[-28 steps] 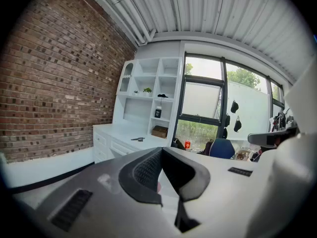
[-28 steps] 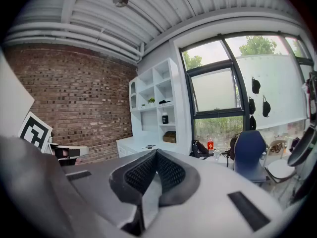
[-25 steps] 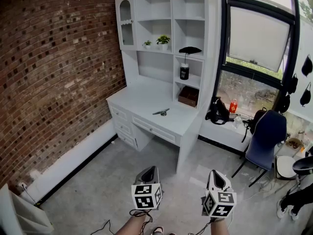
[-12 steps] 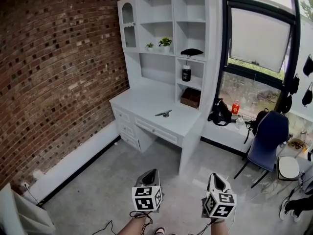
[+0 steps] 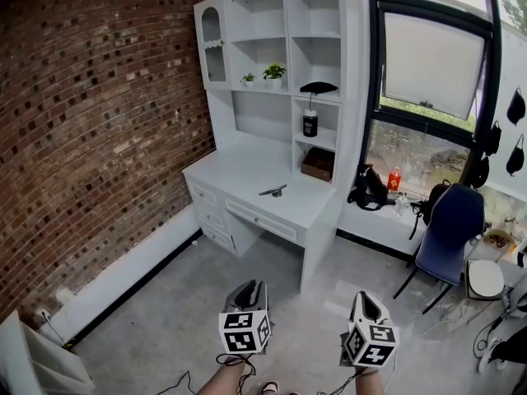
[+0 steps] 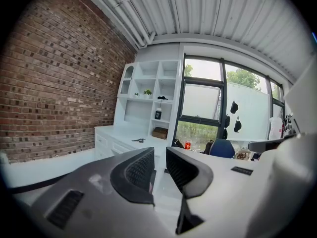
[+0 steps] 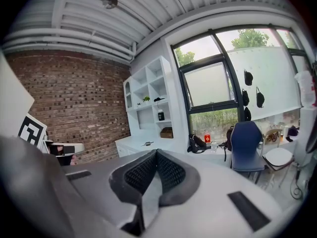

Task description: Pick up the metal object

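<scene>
On the left gripper (image 5: 249,286), jaws slightly parted, just been opening, nothing between them; on the right gripper (image 5: 365,299), pads pressed together, likewise empty. Both held low at 6 o'clock of the head view, over bare floor. Far off toward 12 o'clock, lying flat on the white desk (image 5: 247,167) near its front edge: the metal object (image 5: 272,191), small and thin, untouched. Well out of reach, so no part of the pick-up done yet.

Likely trouble: arriving with so narrow a gap and nudging the piece instead of straddling it, sending it sliding over the smooth top, perhaps off the front edge. Could also scrape the desk with a lower jaw by coming in too shallow. Too small from here to judge its shape or best line of grasp. Worth minding the blue chair (image 5: 449,225) at 3 o'clock while closing in, and keeping the idle right gripper clear of the desk front.
</scene>
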`<control>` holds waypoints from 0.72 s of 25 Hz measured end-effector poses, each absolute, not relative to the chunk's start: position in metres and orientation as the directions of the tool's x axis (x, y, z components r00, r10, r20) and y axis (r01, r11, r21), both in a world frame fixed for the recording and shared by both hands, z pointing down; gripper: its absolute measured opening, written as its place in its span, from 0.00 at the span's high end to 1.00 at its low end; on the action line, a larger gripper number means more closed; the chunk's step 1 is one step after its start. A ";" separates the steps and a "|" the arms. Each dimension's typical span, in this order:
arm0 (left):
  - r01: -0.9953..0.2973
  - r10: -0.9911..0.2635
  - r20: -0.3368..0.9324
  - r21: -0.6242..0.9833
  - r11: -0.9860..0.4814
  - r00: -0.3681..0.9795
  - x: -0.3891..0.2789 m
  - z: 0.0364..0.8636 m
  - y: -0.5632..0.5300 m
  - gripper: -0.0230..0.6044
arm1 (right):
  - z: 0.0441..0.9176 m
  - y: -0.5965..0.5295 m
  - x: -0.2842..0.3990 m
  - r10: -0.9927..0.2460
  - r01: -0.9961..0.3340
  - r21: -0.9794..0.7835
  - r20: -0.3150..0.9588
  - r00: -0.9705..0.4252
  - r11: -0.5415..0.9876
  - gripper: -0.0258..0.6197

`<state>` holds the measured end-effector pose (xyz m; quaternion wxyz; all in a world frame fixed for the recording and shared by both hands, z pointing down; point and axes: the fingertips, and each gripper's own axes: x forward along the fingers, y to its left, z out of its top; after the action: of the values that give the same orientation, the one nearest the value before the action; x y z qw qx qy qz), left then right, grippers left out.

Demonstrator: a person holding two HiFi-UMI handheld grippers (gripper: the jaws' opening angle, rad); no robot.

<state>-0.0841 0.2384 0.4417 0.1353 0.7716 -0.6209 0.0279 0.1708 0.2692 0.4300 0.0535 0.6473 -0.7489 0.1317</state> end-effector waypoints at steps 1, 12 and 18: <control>-0.966 -0.951 0.211 0.175 -0.192 0.227 -0.084 0.442 0.238 0.87 | 0.430 0.270 0.172 -0.955 -0.984 -0.128 0.251 -0.155 0.126 0.96; -0.964 -0.952 0.205 0.185 -0.191 0.228 -0.076 0.445 0.240 0.74 | 0.432 0.272 0.188 -0.953 -0.985 -0.120 0.261 -0.151 0.124 0.96; -0.965 -0.952 0.212 0.189 -0.181 0.220 -0.067 0.454 0.240 0.71 | 0.435 0.270 0.199 -0.951 -0.984 -0.113 0.263 -0.161 0.135 0.96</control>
<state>-0.0674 0.2401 0.4538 0.1417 0.7680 -0.6242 0.0232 0.1990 0.2704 0.4354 0.0633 0.6446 -0.7507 0.1299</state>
